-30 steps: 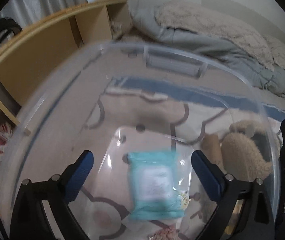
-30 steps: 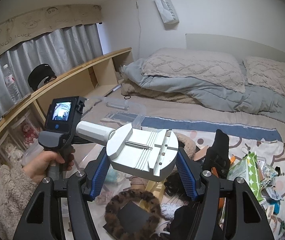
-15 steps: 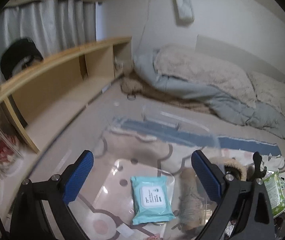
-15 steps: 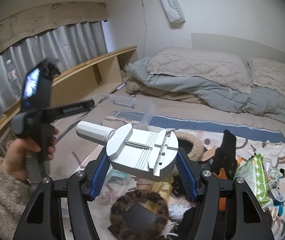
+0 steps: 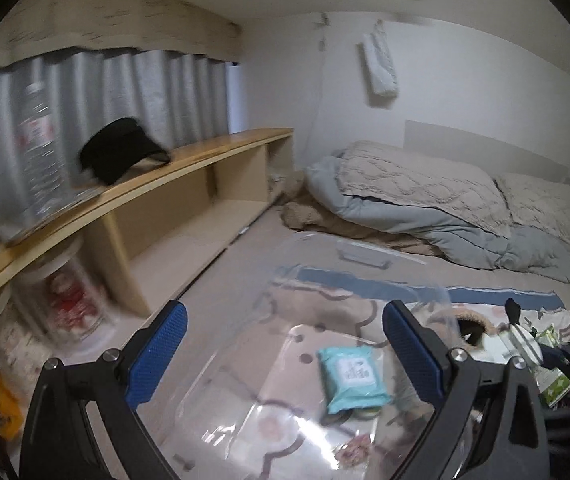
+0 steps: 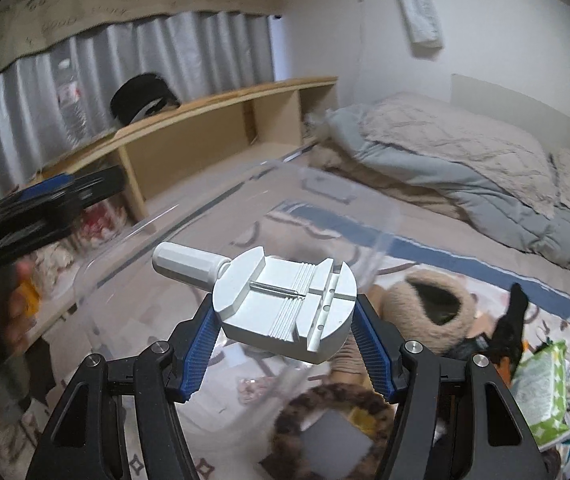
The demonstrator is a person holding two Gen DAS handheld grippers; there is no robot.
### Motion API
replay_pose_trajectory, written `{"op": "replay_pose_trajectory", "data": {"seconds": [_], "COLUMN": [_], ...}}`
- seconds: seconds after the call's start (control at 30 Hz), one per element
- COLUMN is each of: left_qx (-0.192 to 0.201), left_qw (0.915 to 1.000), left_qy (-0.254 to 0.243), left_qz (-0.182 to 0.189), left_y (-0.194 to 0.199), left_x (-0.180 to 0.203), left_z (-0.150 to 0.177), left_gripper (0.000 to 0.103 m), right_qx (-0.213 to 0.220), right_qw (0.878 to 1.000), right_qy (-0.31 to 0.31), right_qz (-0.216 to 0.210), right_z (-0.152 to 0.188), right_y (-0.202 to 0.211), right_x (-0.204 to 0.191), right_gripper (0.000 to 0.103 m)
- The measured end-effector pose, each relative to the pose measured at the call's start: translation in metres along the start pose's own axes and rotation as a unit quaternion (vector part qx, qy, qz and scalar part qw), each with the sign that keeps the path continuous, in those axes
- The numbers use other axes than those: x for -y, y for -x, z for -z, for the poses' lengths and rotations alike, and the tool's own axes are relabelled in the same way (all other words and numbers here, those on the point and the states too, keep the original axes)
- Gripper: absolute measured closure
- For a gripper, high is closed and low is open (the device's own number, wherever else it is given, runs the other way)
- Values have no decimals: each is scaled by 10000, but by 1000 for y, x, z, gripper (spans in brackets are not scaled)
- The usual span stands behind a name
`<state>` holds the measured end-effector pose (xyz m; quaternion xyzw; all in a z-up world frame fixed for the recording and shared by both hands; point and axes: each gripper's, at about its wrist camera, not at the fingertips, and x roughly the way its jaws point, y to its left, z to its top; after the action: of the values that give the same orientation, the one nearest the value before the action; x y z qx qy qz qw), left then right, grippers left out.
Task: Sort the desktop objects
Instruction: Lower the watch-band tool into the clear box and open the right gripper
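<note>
My right gripper (image 6: 285,340) is shut on a white plastic watch-band tool (image 6: 281,304) and holds it over the clear plastic bin (image 6: 189,220). My left gripper (image 5: 285,356) is open and empty, raised above the same bin (image 5: 349,252). A teal wet-wipes pack (image 5: 351,378) lies on the bin's floor below and to the right of the left gripper's midline. The left gripper shows blurred at the left edge of the right wrist view (image 6: 41,208), held by a hand.
A long wooden shelf (image 5: 189,184) runs along the left, with a black cap (image 5: 121,154) and a water bottle (image 5: 39,148) on top. Bedding (image 5: 445,208) lies behind. A fuzzy slipper (image 6: 433,308), a leopard scrunchie (image 6: 333,400) and a green packet (image 6: 541,396) lie on the mat at right.
My left gripper rose and tilted up out of the bin, so the wipes pack slid lower right in its view. My right gripper moved left over the bin with the tool.
</note>
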<state>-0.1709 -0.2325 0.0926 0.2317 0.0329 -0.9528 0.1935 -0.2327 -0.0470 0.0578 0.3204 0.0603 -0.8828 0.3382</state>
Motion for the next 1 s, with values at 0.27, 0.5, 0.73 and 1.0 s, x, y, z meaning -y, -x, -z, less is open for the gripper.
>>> {"op": "replay_pose_trajectory", "data": {"seconds": [0.27, 0.5, 0.73, 1.0], "left_qx": [48, 501, 683, 608], "left_qw": [9979, 9965, 9929, 9932], "left_qy": [634, 149, 202, 202], "left_qz": [-100, -658, -956, -967], "left_y": [30, 43, 47, 43], "left_x": [-37, -39, -57, -63], "left_z": [23, 30, 32, 33], "left_gripper": [4, 4, 4, 4], "right_qx": [-550, -1214, -1457, -1968], "right_qw": [9980, 9924, 9892, 9794], "right_qy": [306, 182, 74, -448], "right_qz": [-17, 11, 116, 104], "right_z": [-7, 0, 4, 16], "right_y": [-45, -83, -95, -111], "right_x": [-47, -66, -75, -74], "right_gripper": [37, 37, 37, 37]}}
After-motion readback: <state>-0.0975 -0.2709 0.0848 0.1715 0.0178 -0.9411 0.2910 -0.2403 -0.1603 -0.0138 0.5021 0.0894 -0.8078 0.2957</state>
